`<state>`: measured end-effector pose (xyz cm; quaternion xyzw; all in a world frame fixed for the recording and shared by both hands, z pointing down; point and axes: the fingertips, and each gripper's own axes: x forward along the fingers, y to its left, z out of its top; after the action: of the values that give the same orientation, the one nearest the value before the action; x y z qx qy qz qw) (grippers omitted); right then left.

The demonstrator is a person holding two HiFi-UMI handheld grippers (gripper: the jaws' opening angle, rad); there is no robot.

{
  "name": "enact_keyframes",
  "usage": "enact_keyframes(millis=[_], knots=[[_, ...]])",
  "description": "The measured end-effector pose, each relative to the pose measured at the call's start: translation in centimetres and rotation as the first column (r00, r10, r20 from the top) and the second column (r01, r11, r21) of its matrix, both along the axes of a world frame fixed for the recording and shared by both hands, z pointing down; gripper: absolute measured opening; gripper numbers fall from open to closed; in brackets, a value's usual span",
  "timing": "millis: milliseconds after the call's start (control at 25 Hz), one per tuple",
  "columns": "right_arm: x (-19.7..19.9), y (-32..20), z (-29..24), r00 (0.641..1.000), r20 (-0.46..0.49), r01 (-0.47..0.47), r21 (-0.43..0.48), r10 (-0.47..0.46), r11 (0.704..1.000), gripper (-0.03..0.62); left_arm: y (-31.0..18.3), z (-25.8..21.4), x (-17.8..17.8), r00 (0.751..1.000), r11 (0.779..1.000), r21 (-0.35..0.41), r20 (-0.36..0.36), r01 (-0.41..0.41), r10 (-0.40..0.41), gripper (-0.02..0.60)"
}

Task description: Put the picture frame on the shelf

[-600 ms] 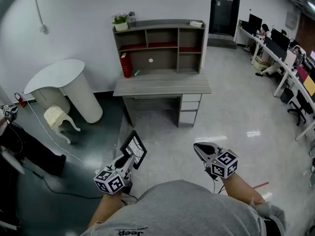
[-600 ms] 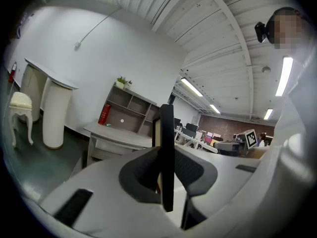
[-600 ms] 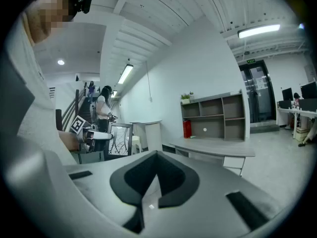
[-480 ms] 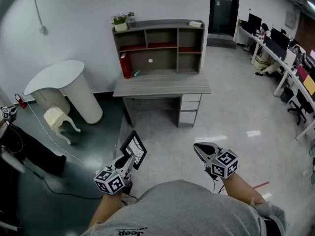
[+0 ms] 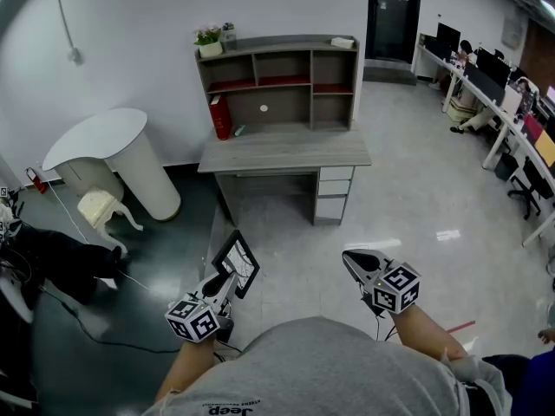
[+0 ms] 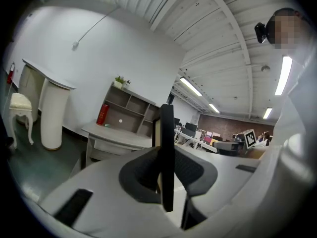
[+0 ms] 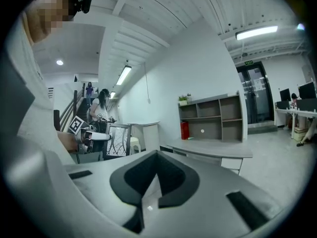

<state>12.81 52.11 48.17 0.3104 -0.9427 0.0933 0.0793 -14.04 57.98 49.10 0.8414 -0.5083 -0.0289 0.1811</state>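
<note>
A: Where's the frame?

B: In the left gripper (image 5: 227, 279). The frame (image 5: 237, 263) stands up from its jaws, black-edged, with a pale picture of thin dark lines. It is low in the head view, just ahead of the person's grey shirt (image 5: 329, 367).

A: Are the jaws really on it?

B: Yes. The left gripper view shows the frame edge-on, a dark upright bar pinched between the two pads. They are closed down to a narrow gap on it.

A: And the right gripper (image 5: 352, 261)?

B: Closed and empty. In its own view the pads meet along a thin seam with nothing between them. It is held level with the left one, apart from it, and both point towards the desk (image 5: 286, 150).

A: Is the frame near the shelf (image 5: 279, 76)?

B: No, well apart. The shelf sits on that grey desk against the white wall, across a stretch of shiny floor (image 5: 408, 198).

A: What's on it?

B: A small plant (image 5: 208, 39) on the top left corner, a flat pale thing (image 5: 344, 42) at top right, and a red thing (image 5: 222, 115) upright at lower left.

A: Anything else around?

B: A white counter (image 5: 113, 146) left of the desk, with a small white stool (image 5: 98, 206) just beside it. Someone in dark clothes (image 5: 52, 263) is at the left edge.
</note>
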Motion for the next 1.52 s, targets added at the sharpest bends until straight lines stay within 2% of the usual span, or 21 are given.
enact_keyframes(millis=[240,440,920,1120,1320,1520], knots=[[1.5,-0.7,0.0,1.000,0.027,-0.012,-0.018,0.012,1.000,0.006,-0.6,-0.1,1.3,1.000,1.000,-0.001,0.000,0.001,-0.001,0.086],[4.0,-1.1,-0.3,0.999,0.040,-0.004,-0.027,0.005,1.000,0.008,-1.3,-0.7,3.7,1.000,1.000,-0.002,-0.003,-0.003,0.003,0.086],[14.5,-1.7,0.8,0.998,0.057,-0.024,-0.043,0.026,0.999,0.011,-3.1,-0.8,12.3,0.999,1.000,0.007,-0.036,0.008,-0.008,0.086],[17.7,-2.2,1.6,0.997,0.064,-0.047,-0.054,0.050,0.997,0.011,-4.1,-0.6,15.1,0.999,1.000,0.001,-0.047,-0.009,0.009,0.086],[18.4,-2.7,2.0,0.996,0.068,-0.053,-0.064,0.057,0.997,0.011,-5.1,-0.6,16.1,0.999,1.000,-0.005,-0.046,-0.026,0.026,0.086],[17.5,-3.6,2.3,0.997,0.056,-0.053,-0.069,0.057,0.996,0.012,-6.6,0.1,15.4,0.997,0.999,-0.015,-0.065,-0.038,0.037,0.086]])
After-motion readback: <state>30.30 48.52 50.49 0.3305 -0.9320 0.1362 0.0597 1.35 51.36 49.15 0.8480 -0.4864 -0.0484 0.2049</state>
